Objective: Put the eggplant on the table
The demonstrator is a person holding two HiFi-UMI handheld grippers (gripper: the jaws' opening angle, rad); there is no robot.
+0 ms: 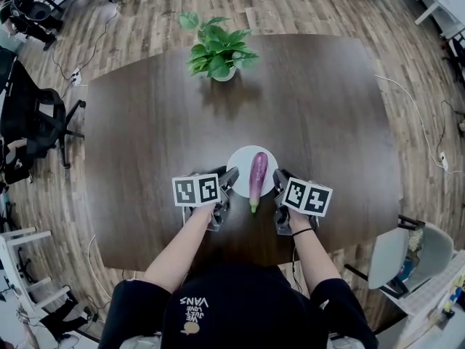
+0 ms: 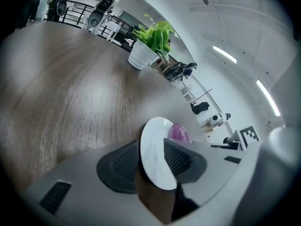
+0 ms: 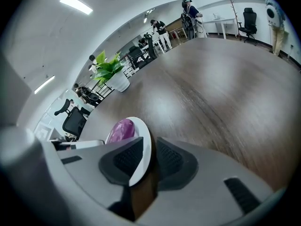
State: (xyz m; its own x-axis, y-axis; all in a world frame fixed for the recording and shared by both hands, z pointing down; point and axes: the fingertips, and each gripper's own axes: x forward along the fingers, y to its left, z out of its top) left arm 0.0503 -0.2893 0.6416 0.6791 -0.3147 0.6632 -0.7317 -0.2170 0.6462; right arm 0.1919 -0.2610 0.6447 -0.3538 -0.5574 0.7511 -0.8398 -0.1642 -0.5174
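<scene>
Eggplant [image 1: 258, 174] on white plate [image 1: 239, 160] on table [image 1: 145, 122], long axis pointing away from the person, nearer right gripper [image 1: 280, 177]. Left gripper [image 1: 229, 178] jaws spread astride plate rim. Right's narrower, slim gap showing, not pinching.

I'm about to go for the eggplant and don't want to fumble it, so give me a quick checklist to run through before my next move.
1. Plate resting on table: ok.
2. Left tongs not clamping the rim: ok, open around it.
3. Right tongs not clamping the rim: cannot tell, the rim sits close between them.
4. Eggplant lying on plate, uncovered: ok.
5. Bare table beside plate to set it on: ok.
</scene>
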